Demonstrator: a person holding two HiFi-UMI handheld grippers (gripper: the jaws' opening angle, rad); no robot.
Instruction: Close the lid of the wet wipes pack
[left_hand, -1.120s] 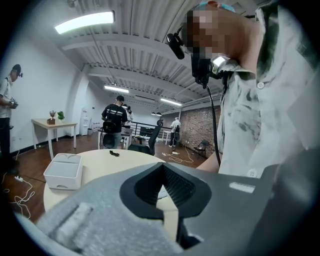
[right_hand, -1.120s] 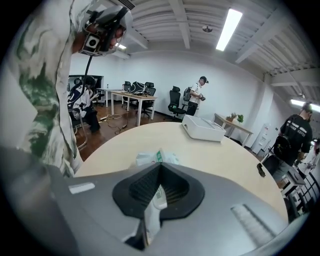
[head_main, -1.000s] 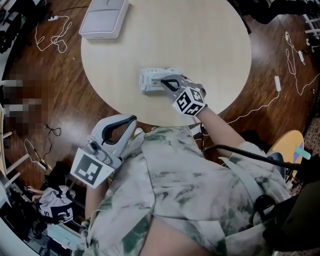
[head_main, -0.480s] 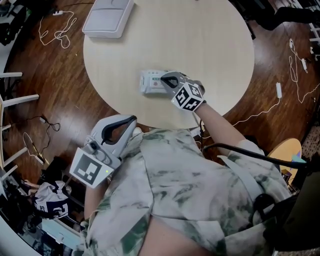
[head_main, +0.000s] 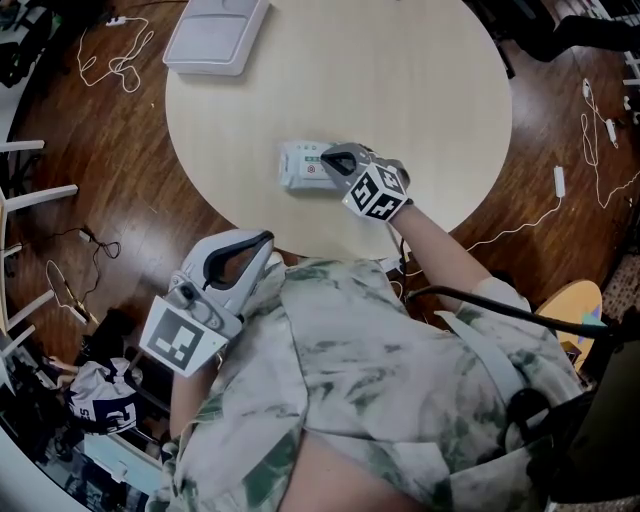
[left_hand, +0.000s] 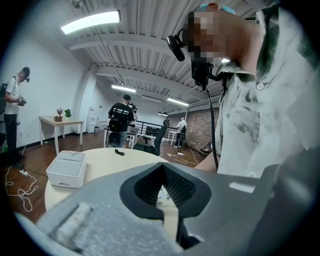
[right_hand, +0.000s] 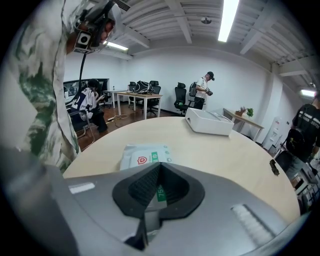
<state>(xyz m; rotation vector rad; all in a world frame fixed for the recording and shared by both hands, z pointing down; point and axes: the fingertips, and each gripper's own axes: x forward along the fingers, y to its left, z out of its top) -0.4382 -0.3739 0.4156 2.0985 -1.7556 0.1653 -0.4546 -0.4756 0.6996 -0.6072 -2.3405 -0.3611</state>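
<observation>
Hanging over wet wipes pack (head_main: 301, 167), right hand-held gripper (head_main: 329, 160)

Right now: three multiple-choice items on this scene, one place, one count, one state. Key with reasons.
1. Where is the white tray?
A) on the floor
B) on a chair
C) at the far-left edge of the table

2. How many grippers are over the tabletop?
A) none
B) one
C) two

3. The fingers of the left gripper are:
A) together, empty
B) wide open
C) shut on a cable

Key:
1 C: the head view shows the tray resting at that edge.
2 B: only the right gripper is above it, at the wet wipes pack.
3 A: the left gripper view shows them meeting with nothing between.
</observation>
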